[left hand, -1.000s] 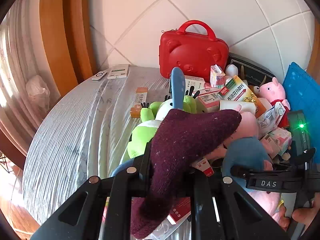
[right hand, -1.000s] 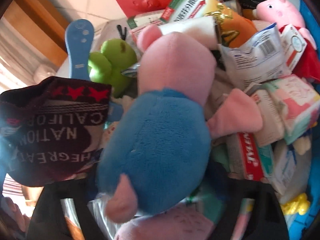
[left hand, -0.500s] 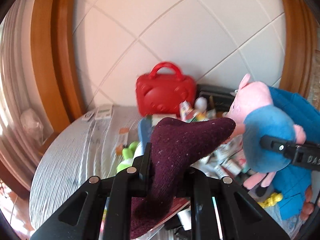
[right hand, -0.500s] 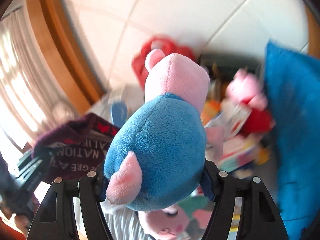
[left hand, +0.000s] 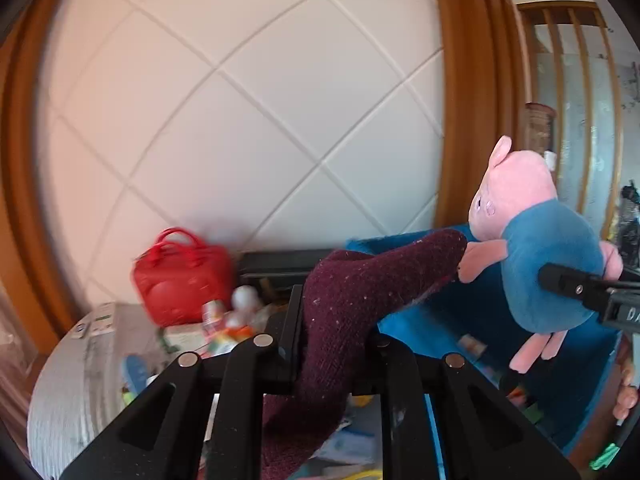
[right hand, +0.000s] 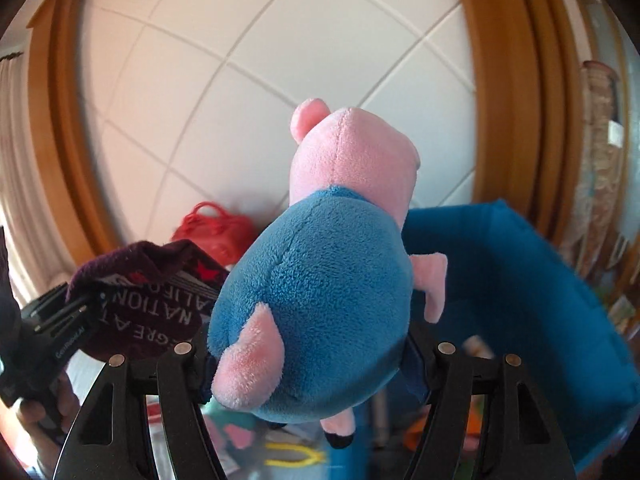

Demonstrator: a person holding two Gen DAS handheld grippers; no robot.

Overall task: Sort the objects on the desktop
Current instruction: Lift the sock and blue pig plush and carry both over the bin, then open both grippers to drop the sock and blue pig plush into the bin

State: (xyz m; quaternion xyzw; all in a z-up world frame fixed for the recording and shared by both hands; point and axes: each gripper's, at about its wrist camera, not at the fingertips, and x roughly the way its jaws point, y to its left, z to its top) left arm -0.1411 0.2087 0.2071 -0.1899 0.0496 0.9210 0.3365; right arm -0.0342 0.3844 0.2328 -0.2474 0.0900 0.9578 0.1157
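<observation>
A dark maroon sock (left hand: 360, 292) with white lettering (right hand: 152, 300) is clamped in my left gripper (left hand: 336, 328), which is shut on it; its toe points up and to the right. My right gripper (right hand: 308, 344) is shut on a pink pig plush in a blue shirt (right hand: 320, 280), squeezing its body from both sides. In the left wrist view the plush (left hand: 548, 264) hangs to the right, over a blue fabric bin (left hand: 440, 308), with a right finger (left hand: 576, 288) across it. Both grippers are held high above the table.
A red carry case (left hand: 180, 280) stands against the tiled wall behind a heap of boxes and toys. The grey table (left hand: 72, 380) carries two remotes (left hand: 100, 316) at the far left. The blue bin (right hand: 540, 300) is on the right, with loose items inside. A hand (right hand: 44, 408) holds the left gripper.
Both grippers rose from the heap, the left with the sock, the right with the pig plush, and swung toward the blue bin on the right. The heap has dropped low in view.
</observation>
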